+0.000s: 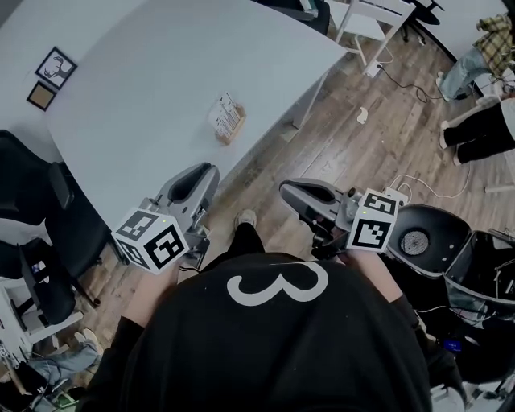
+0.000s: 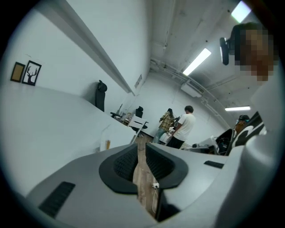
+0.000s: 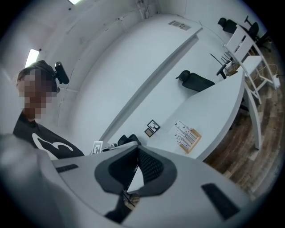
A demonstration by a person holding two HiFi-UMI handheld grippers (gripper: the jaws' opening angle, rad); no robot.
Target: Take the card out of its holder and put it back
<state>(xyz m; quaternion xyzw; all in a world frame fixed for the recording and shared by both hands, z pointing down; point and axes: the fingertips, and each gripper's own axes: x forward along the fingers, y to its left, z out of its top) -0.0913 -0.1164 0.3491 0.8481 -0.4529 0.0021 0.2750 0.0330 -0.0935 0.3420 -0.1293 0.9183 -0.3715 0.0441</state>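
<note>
A small wooden card holder (image 1: 226, 118) with white cards upright in it stands on the pale table (image 1: 145, 113), near its front edge. It is also in the right gripper view as the card holder (image 3: 189, 138), and as a small far holder (image 2: 106, 144) in the left gripper view. My left gripper (image 1: 205, 170) hovers at the table's near edge, well short of the holder, and its jaws (image 2: 141, 149) stand slightly apart with only floor showing between them. My right gripper (image 1: 291, 191) hangs over the wooden floor, off the table. Its tips (image 3: 137, 149) meet, and nothing is held.
Two small framed pictures (image 1: 53, 67) lie at the table's far left. A black office chair (image 1: 32, 233) stands left of me, a white chair (image 1: 366, 24) beyond the table. A round black device (image 1: 418, 240) and cables lie on the floor at right. Two people (image 2: 180, 127) stand far off.
</note>
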